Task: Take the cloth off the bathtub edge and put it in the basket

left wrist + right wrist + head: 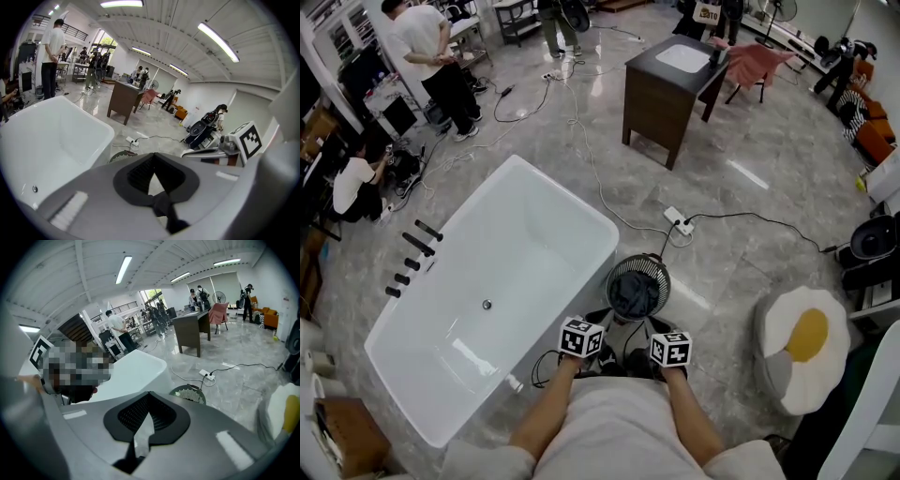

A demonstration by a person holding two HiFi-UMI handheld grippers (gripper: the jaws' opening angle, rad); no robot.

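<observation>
Two tools side by side just short of the basket: left hand-held gripper and right hand-held gripper, each pressed together with nothing pinched. Dark cloth bunched inside the basket, just beside the bathtub corner. Jaws hidden under the marker cubes in the head view. Basket half cut off behind the jaws in both gripper views, cloth out of sight there.
</observation>
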